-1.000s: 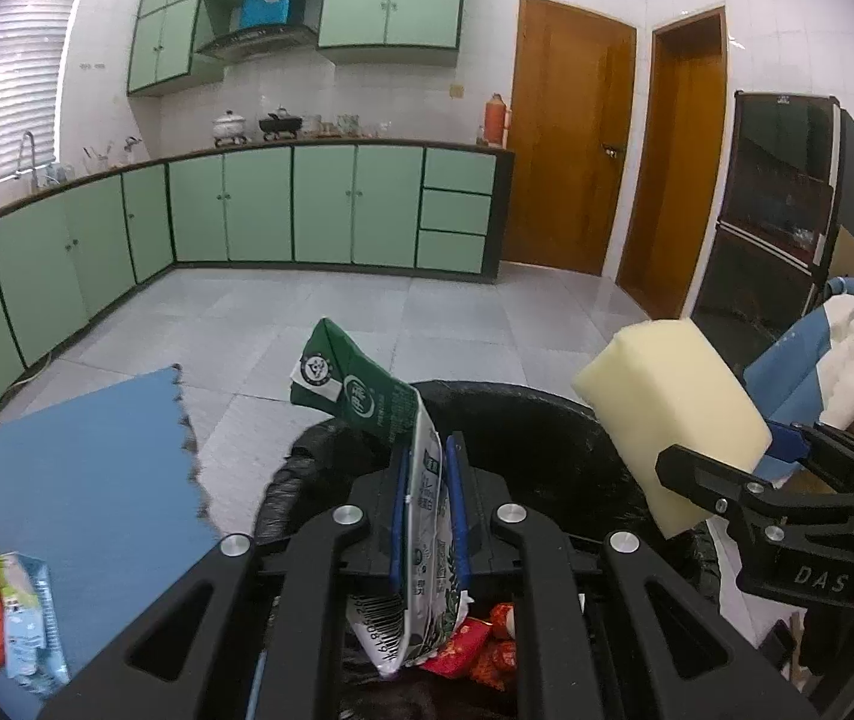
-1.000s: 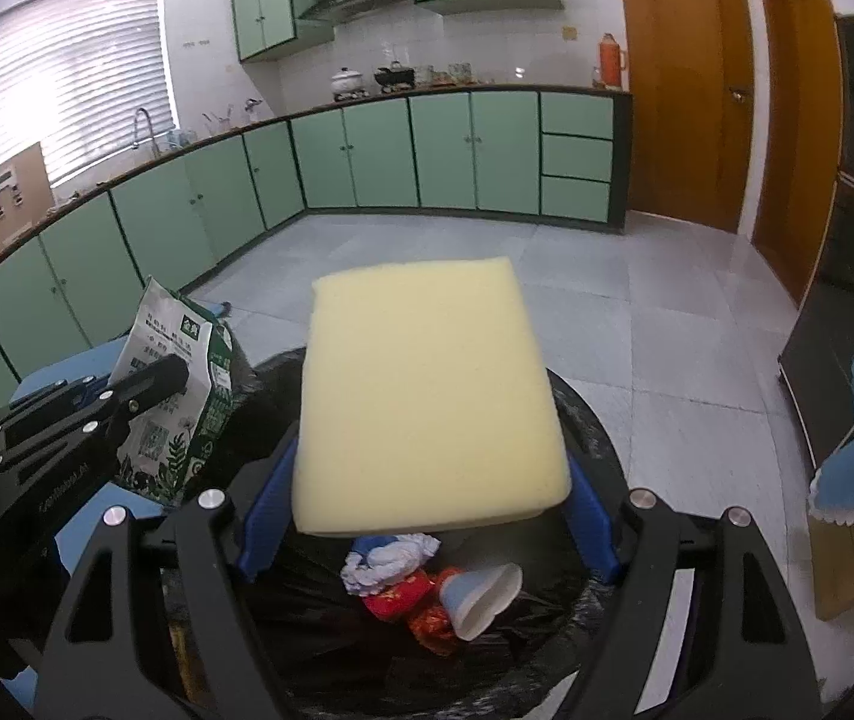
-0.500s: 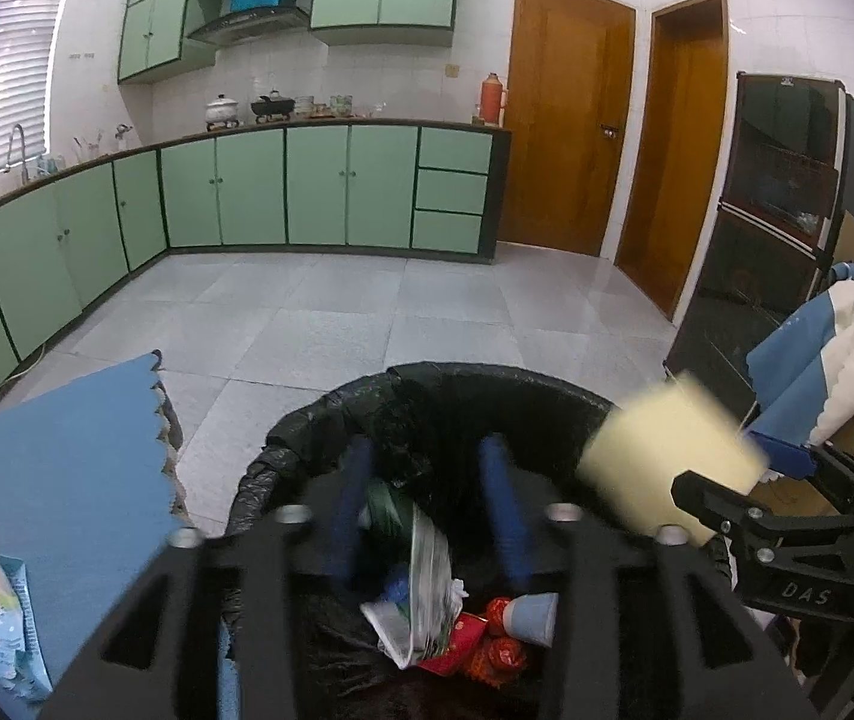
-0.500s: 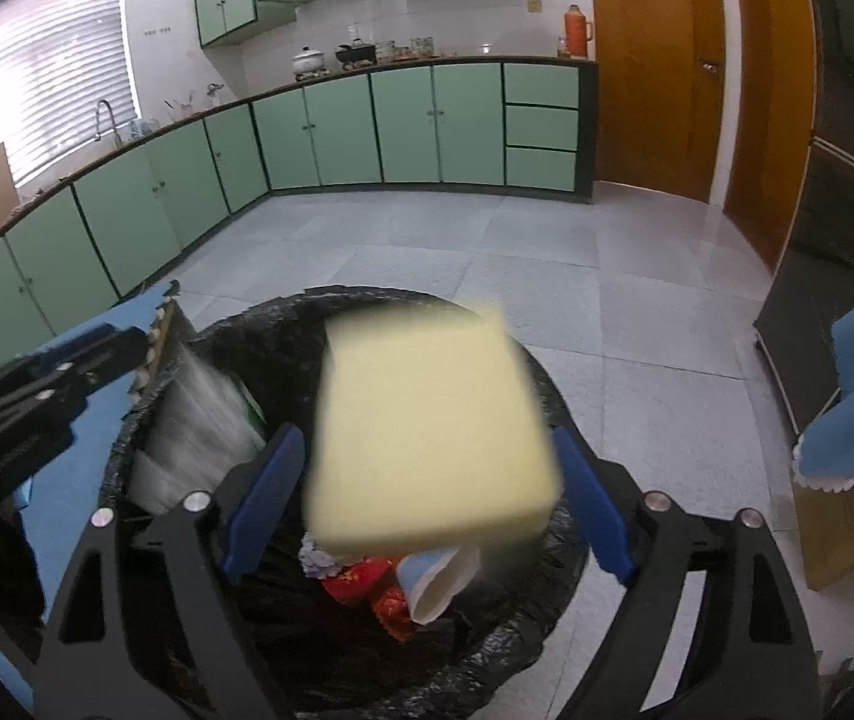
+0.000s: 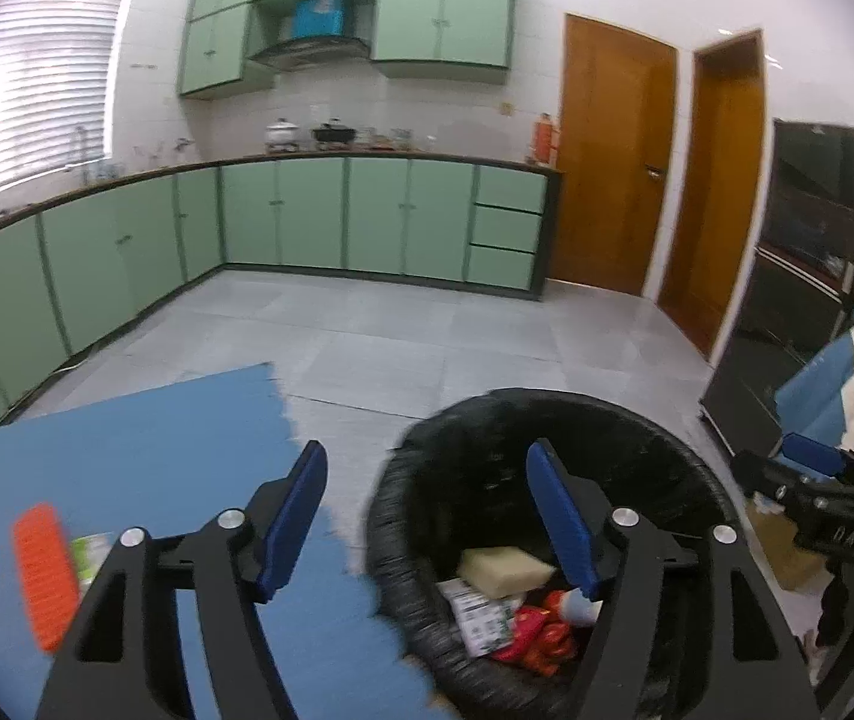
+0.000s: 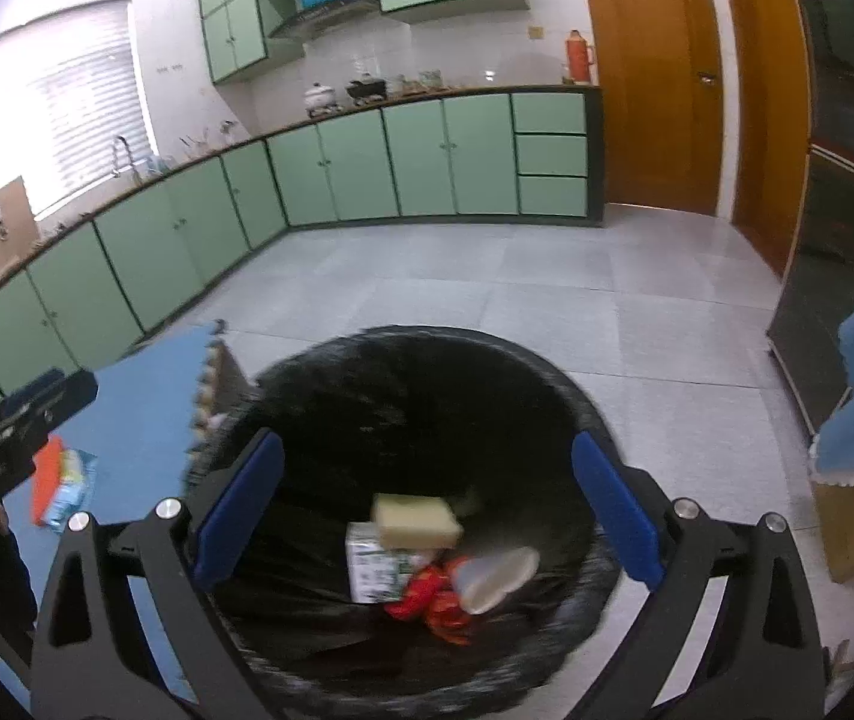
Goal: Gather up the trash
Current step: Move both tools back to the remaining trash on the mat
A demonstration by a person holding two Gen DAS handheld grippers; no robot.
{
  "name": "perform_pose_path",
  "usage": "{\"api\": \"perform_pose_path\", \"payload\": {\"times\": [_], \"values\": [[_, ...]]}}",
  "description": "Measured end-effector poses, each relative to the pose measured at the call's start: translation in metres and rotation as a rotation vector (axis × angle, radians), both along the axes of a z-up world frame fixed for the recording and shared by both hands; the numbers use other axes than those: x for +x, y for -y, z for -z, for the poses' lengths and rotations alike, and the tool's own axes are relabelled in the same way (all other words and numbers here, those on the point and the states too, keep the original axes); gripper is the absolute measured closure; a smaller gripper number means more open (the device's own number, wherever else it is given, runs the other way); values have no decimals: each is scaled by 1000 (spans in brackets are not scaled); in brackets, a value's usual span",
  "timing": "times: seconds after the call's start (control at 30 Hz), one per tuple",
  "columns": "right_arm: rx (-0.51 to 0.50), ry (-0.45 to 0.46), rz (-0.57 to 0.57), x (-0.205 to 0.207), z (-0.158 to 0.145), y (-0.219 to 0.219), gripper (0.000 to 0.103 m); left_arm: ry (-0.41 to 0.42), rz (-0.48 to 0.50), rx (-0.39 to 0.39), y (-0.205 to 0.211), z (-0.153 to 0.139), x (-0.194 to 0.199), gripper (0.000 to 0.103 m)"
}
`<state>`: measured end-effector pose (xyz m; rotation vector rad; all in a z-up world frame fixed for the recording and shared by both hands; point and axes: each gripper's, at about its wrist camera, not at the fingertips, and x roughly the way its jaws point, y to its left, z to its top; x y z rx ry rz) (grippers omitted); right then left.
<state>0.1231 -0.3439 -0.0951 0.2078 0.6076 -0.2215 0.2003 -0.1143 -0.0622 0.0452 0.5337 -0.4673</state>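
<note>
- Hovering over the bin (image 6: 427,372), my right gripper (image 6: 427,516) has its jaws spread wide with nothing between them; the blue pads frame the open mouth of the black liner.
- My left gripper (image 5: 427,516) is equally wide and empty, sitting over the bin's left rim, one pad above the blue mat (image 5: 127,438) and the other above the liner.
- Inside the bin I see a yellow sponge (image 6: 418,519) lying on a green-and-white carton (image 6: 373,570), with a red wrapper (image 6: 433,597) and a pale cup (image 6: 496,576) beside them. That trash is in, so I judge the drop-off step done for both hands.
- More trash is on the mat, well apart from the bin: an orange brush (image 5: 43,576) and a small packet (image 5: 91,552) touching it. The right view shows the same pair at the mat's near-left (image 6: 61,486).
- I take the step in hand to be the turn away from the bin toward those two items.
- The next move, as I judge it, calls for swinging the left gripper down and left, jaws kept wide, and lining the pads across the brush's narrow width.
- The packet looks thin and flat, so I expect it needs a low, angled approach to get a pad under an edge.
- The view is blurred, so I cannot tell whether the packet lies partly under the brush.
</note>
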Motion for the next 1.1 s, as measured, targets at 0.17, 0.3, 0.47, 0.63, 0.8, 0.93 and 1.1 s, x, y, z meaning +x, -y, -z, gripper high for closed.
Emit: {"api": "perform_pose_path", "payload": {"times": [0.17,0.3,0.47,0.63,0.8,0.93,1.1], "values": [[7,22,-100,10,-8,-49,8,3,-131,8,-72,-1,-17,32],[6,22,-199,28,-7,-102,8,2,-251,44,-128,6,-28,32],[2,12,-298,45,0,-161,8,-11,-376,78,-186,19,-35,32],[-2,1,-383,58,10,-214,8,-28,-463,95,-228,31,-43,32],[-18,-12,-450,69,19,-258,8,-53,-521,101,-258,41,-53,32],[-27,-38,-482,76,30,-281,8,-62,-553,107,-275,48,-57,32],[-61,-91,-541,85,49,-317,8,-73,-581,111,-289,52,-58,32]]}}
